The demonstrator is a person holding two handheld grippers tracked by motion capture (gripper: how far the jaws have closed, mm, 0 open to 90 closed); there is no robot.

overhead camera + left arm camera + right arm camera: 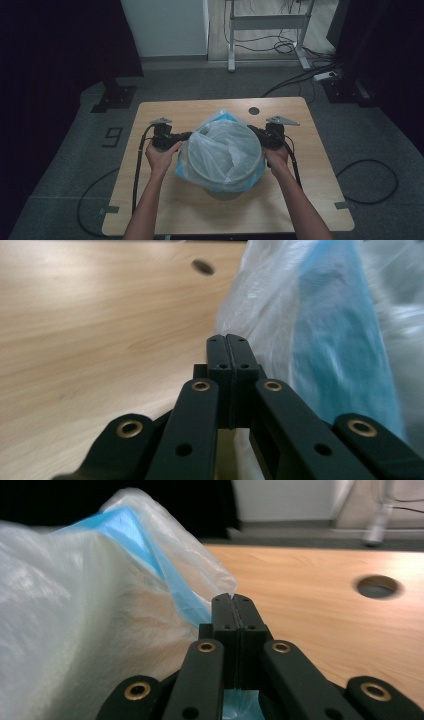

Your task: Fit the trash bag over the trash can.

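A round grey bin [224, 187] stands in the middle of the wooden table [170, 205]. It is lined with a thin translucent plastic bag [225, 142] that has a blue band. The bag's mouth is spread over the rim. My left gripper [184, 136] is at the bin's left side, its jaws pressed together [226, 337] with the bag [310, 340] lying against them. At the bin's right side my right gripper [255, 131] is shut [233, 597] on the bag's edge [150, 555]; blue film shows below its pads.
A round cable hole [254, 110] lies in the table behind the bin. Cables trail from both grippers over the table's front edge. On the grey floor beyond are a desk frame [267, 22], a black stand [115, 95] and loose cables.
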